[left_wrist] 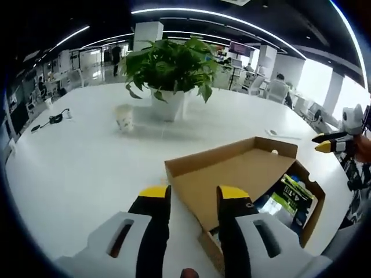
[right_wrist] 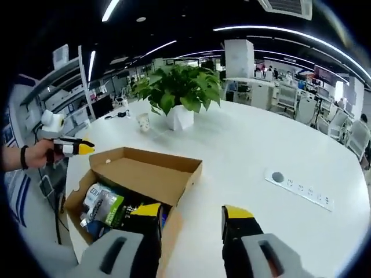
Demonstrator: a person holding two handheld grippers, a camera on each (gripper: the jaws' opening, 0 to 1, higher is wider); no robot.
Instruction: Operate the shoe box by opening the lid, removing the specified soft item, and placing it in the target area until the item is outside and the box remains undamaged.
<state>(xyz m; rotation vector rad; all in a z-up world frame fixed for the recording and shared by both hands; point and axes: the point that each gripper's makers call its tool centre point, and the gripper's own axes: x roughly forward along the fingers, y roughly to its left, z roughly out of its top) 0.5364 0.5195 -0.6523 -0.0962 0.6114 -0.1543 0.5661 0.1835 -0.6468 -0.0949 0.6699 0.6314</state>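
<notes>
cardboard shoe box [left_wrist: 249, 174] sits on the white counter [left_wrist: 87, 168] with its lid [right_wrist: 152, 174] already tipped back, green-labelled soft packets [right_wrist: 107, 205] inside. left tool [left_wrist: 194, 194] is released, jaws spread over the lid edge; right tool [right_wrist: 191, 215] is likewise released, empty, beside the box. the packets look light and squashy (likely slippery film), so pinch one mid-body, clear of the thin, creasable walls.

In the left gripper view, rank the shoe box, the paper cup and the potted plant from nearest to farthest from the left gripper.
1. Shoe box: right at the left gripper, lid open, slightly right of the jaws.
2. Paper cup: farther out on the white table, to the left.
3. Potted plant: just behind the cup, near the centre.
</notes>
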